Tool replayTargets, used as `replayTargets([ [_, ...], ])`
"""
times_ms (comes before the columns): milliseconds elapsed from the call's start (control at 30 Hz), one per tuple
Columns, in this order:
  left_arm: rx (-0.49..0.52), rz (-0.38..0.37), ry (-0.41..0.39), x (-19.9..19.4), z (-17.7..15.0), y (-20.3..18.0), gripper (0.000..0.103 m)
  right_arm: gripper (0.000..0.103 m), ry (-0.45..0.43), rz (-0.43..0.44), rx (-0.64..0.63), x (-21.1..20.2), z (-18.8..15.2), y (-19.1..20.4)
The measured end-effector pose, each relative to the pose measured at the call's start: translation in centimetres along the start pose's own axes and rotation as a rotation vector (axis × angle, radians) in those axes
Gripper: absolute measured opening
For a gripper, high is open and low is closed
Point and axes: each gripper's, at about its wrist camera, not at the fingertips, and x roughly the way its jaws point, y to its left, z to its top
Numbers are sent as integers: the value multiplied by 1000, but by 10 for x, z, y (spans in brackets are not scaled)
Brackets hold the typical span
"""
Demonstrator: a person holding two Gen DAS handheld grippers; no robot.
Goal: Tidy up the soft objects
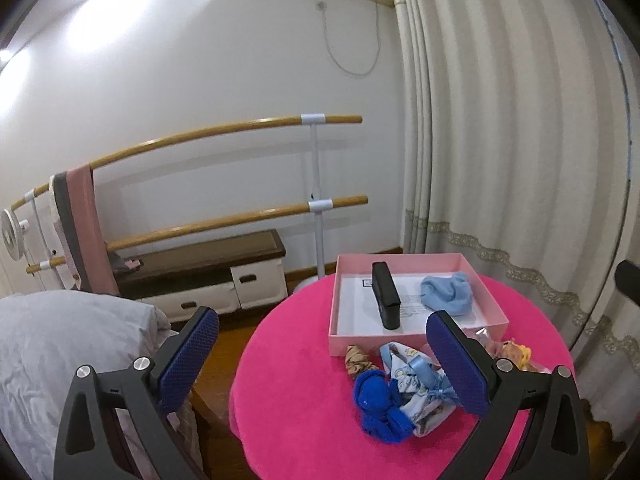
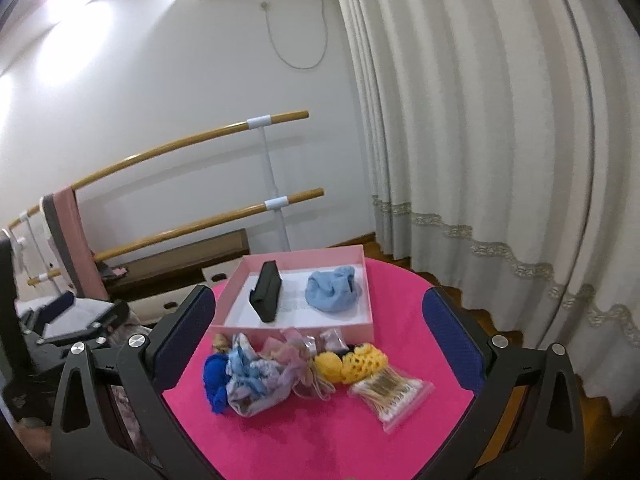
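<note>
- Left gripper (image 1: 320, 364): jaws spread wide, nothing between the blue pads (image 1: 186, 358). It hangs above the left edge of the round pink table (image 1: 304, 432), level, pointing toward the far wall. The left finger sits over the gap between table and bed (image 1: 60, 344); the right finger overlaps the pile of soft items in the left wrist view.
- Right gripper (image 2: 320, 344): jaws spread wide, holding nothing. It hangs above the near side of the table (image 2: 320, 436), level, aimed at the pile and the box behind it. The pile lies between the two fingers in this view, without contact.
- Pink box (image 1: 416, 336) (image 2: 298, 326): open, at the far side of the table. Inside it a black case (image 1: 385, 294) (image 2: 269, 292) lies left of centre, and a light blue cloth (image 1: 448, 294) (image 2: 333, 290) lies bunched to its right, apart from the case.
- Pile of soft items, on the table just in front of the box:
  - dark blue scrunchie (image 1: 378, 408) (image 2: 214, 380) at the left end;
  - patterned light blue pouch (image 1: 412, 384) (image 2: 252, 380) touching it;
  - small tan scrunchie (image 1: 358, 360) close to the box wall;
  - sheer pink scrunchie (image 2: 294, 354) in the middle;
  - yellow knitted pieces (image 2: 352, 362) to the right.
- Bag of cotton swabs (image 2: 390, 398): clear zip bag, lying flat at the right end of the pile, touching the yellow pieces.
- Background: wooden double rail (image 1: 224, 132) along the wall, low bench (image 1: 208, 264) beneath it, curtain (image 1: 500, 120) at right.
</note>
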Motion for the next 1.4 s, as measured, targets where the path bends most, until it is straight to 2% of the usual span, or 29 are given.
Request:
replayTargets([
  [133, 15, -5, -57, -21, -18, 3, 103, 103, 10, -41, -21, -12, -13, 13],
  [233, 24, -23, -64, -28, -30, 5, 103, 103, 19, -65, -30, -17, -17, 21],
  [533, -47, -27, -28, -26, -34, 28, 103, 103, 17, -57, -39, -25, -20, 23],
  [767, -60, 18, -4, -24, -30, 20, 103, 103, 30, -33, -42, -14, -25, 7],
  [1067, -9, 16, 7, -12, -34, -4, 103, 103, 52, -11, -5, -5, -36, -22],
  [1400, 4, 11, 62, 9, -42, -4, 103, 103, 88, 12, -28, 10, -42, -18],
])
